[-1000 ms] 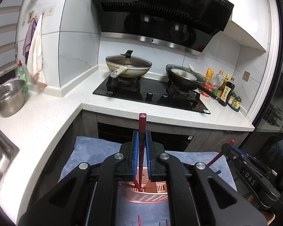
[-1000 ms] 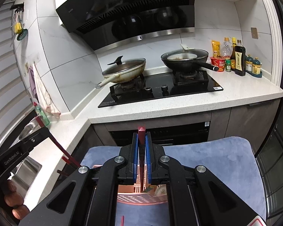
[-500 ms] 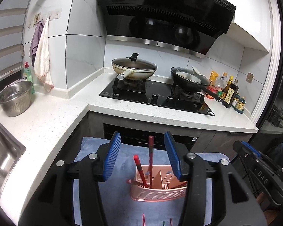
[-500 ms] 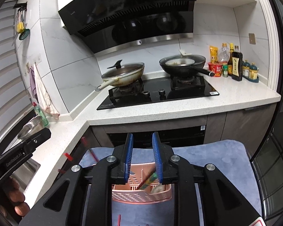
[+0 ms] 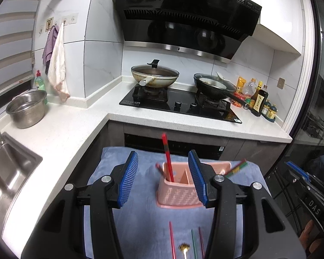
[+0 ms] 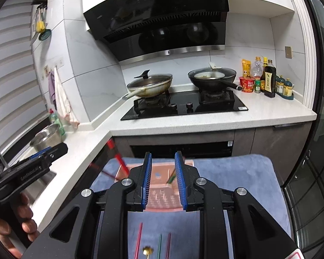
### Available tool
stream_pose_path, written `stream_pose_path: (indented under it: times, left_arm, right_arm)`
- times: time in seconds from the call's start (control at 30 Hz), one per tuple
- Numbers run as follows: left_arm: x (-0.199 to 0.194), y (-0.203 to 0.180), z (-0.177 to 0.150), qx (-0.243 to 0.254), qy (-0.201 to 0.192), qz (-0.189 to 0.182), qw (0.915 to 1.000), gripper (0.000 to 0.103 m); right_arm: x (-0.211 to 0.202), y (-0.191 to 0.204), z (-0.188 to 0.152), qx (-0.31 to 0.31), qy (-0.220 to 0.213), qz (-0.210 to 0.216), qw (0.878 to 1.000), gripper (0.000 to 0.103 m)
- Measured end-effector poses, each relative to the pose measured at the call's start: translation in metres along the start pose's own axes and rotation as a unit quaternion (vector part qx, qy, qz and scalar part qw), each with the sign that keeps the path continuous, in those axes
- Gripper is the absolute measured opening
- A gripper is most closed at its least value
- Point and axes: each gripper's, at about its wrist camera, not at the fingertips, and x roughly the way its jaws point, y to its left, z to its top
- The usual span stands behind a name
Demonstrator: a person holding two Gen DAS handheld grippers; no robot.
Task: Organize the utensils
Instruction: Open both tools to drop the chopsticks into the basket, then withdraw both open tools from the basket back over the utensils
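- Two tools, left tool (image 5: pixel 163 178) and right tool (image 6: pixel 163 181), hang with jaws spread, holding nothing.
- One pink utensil basket (image 5: pixel 177 196) sits on the blue mat (image 5: pixel 140 220).
- Two red chopsticks (image 5: pixel 168 158) lean in its left compartment; one green-tipped chopstick (image 5: pixel 236 168) in its right.
- Three loose chopsticks (image 5: pixel 172 240) and one gold spoon (image 5: pixel 184 249) lie on the mat nearer the camera.

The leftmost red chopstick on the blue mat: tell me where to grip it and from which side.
Grip the red chopstick mid-shaft from straight above, jaws spanning its width. It lies flat on the blue mat, apart from the green chopstick, so the left side is free.
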Motion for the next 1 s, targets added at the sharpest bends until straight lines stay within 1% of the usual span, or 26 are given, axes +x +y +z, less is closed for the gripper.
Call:
stream_pose_path:
  times: [0.13,0.2,0.3,0.53,0.6,0.7,0.83,1.0]
  left_arm:
    - [-0.018,0.004,-0.025,0.005,0.009,0.001,0.9999,0.051]
    - [-0.023,0.006,-0.039,0.005,0.017,0.000,0.9998,0.051]
    - [-0.028,0.008,-0.060,0.011,0.033,0.001,0.9994,0.051]
    - [-0.031,0.020,-0.120,-0.001,0.085,0.002,0.9963,0.052]
    - [-0.031,0.022,-0.138,-0.001,0.099,0.009,0.9950,0.051]
    - [-0.030,0.026,-0.165,-0.012,0.125,0.007,0.9920,0.051]
    - [-0.027,0.025,-0.197,-0.005,0.156,0.015,0.9876,0.052]
    - [-0.026,0.023,-0.226,-0.008,0.184,0.011,0.9828,0.052]
  right_arm:
    - [-0.017,0.000,-0.033,0.004,0.023,0.004,1.000,0.023]
    - [-0.023,-0.001,-0.054,0.005,0.038,0.002,0.999,0.029]
    - [-0.029,-0.001,-0.084,0.001,0.060,-0.005,0.998,0.029]
    - [-0.036,-0.007,-0.158,0.005,0.122,-0.019,0.992,0.029]
    - [-0.036,-0.009,-0.177,0.007,0.139,-0.023,0.990,0.029]
    - [-0.032,-0.011,-0.206,0.017,0.167,-0.019,0.986,0.029]
    - [-0.028,-0.005,-0.239,0.006,0.193,-0.029,0.981,0.029]
    - [-0.024,-0.003,-0.263,0.001,0.213,-0.027,0.977,0.029]
